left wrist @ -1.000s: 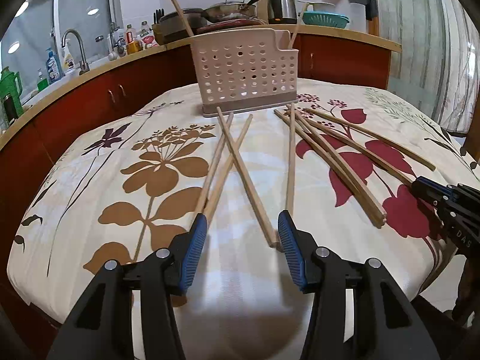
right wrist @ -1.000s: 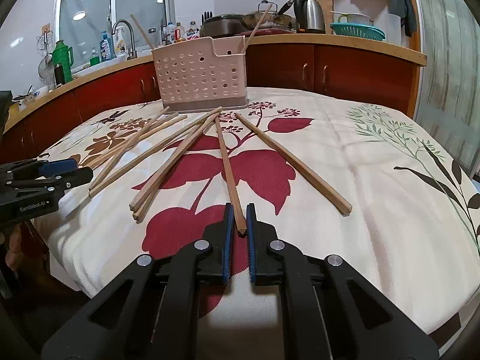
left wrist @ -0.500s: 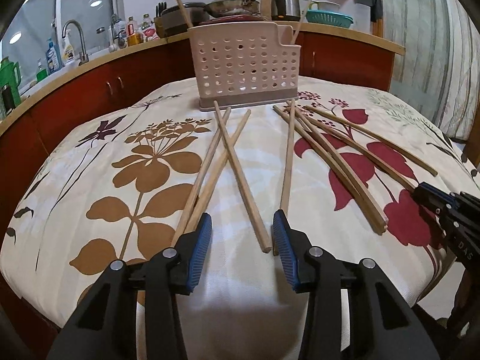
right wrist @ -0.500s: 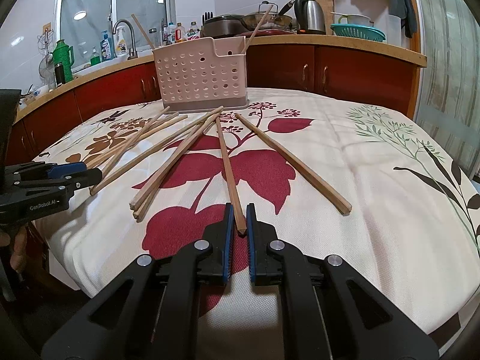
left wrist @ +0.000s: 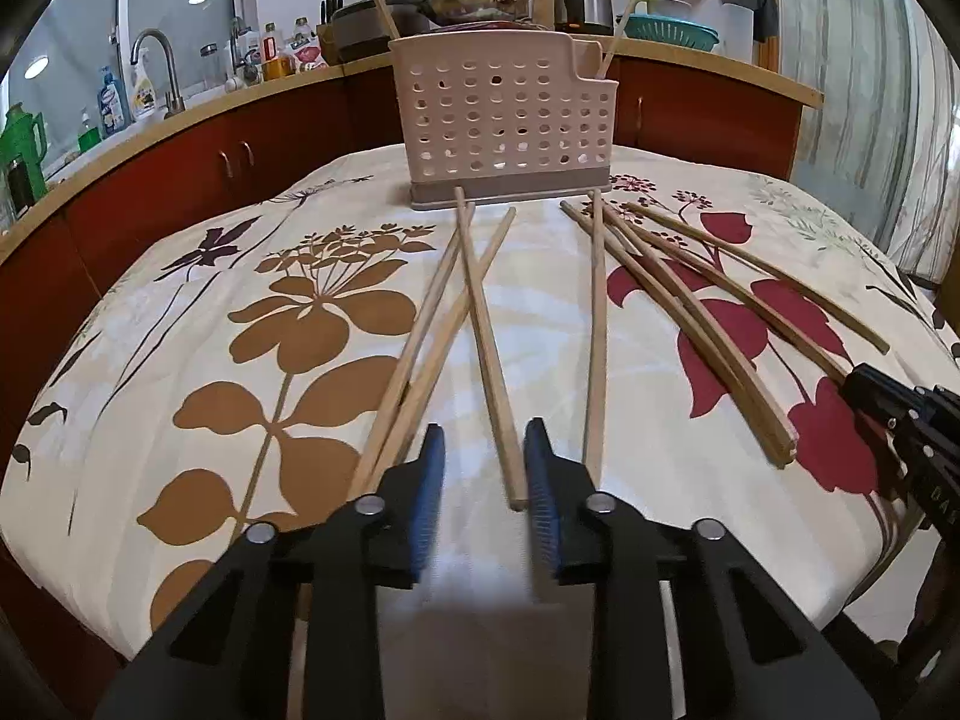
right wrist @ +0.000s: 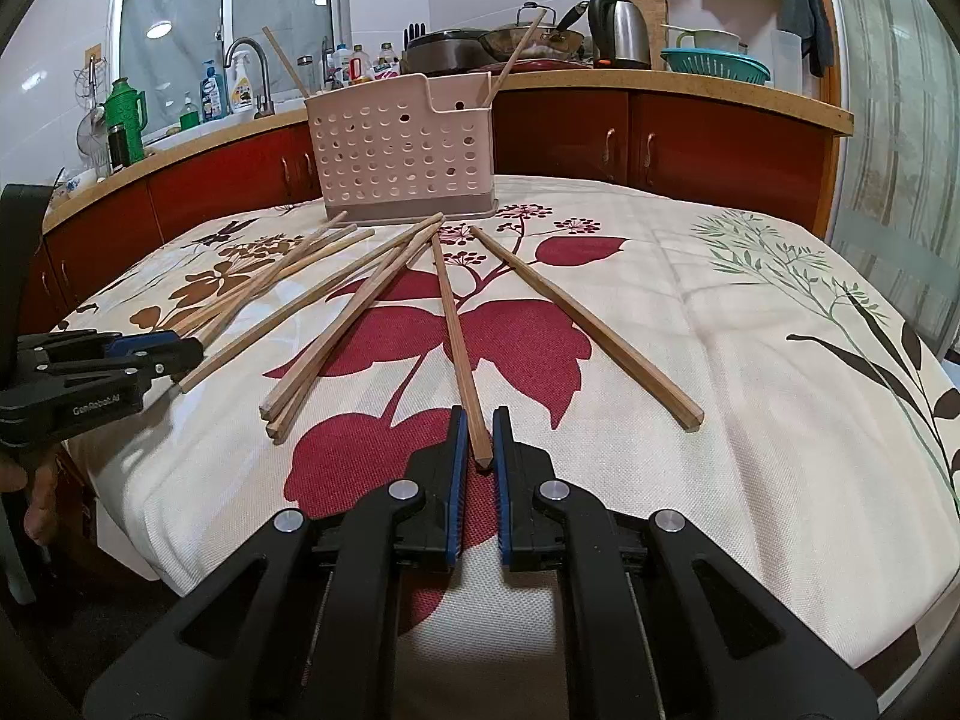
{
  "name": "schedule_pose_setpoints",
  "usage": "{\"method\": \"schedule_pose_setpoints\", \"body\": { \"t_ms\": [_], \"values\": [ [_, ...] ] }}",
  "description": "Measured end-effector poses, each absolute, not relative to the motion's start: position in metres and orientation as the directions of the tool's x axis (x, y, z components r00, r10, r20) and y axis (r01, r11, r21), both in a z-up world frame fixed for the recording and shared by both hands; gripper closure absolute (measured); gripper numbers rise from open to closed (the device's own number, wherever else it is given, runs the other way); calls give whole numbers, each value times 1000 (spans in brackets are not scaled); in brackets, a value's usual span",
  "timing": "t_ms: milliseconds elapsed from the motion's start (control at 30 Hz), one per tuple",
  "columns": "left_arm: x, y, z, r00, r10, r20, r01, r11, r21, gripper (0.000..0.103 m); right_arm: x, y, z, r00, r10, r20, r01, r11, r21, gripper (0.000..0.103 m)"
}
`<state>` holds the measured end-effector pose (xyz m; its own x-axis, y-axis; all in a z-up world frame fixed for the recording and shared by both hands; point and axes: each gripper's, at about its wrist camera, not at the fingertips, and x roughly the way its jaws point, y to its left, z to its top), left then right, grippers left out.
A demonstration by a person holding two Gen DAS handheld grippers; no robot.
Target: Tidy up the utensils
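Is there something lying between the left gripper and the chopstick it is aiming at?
Nothing visible. The near end of the chopstick already sits between the fingers of the open left gripper. Two other chopsticks lie just beside its left finger.

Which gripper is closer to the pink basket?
Neither clearly. The left gripper and the right gripper both sit at the table's near edge, facing the pink basket across the chopsticks.

Loose wooden chopsticks (left wrist: 489, 354) lay mid-frame on the floral-clothed worktop (left wrist: 180, 324), fanned before the perforated pink plastic utensil basket (left wrist: 501, 120) at upper centre.
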<state>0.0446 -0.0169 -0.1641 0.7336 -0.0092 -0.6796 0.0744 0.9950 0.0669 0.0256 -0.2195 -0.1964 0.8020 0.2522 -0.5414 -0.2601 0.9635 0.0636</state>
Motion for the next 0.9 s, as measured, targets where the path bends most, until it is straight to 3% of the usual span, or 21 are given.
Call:
{"method": "schedule_pose_setpoints", "body": {
  "t_ms": [500, 900],
  "values": [
    [43, -21, -165, 741, -6, -672, 94, 991, 96, 94, 26, -219, -196, 802, 251, -542, -260, 964, 62, 94],
    [37, -19, -164, 742, -12, -671, 109, 989, 104, 96, 24, -221, -192, 811, 248, -529, -256, 965, 60, 95]
  ]
}}
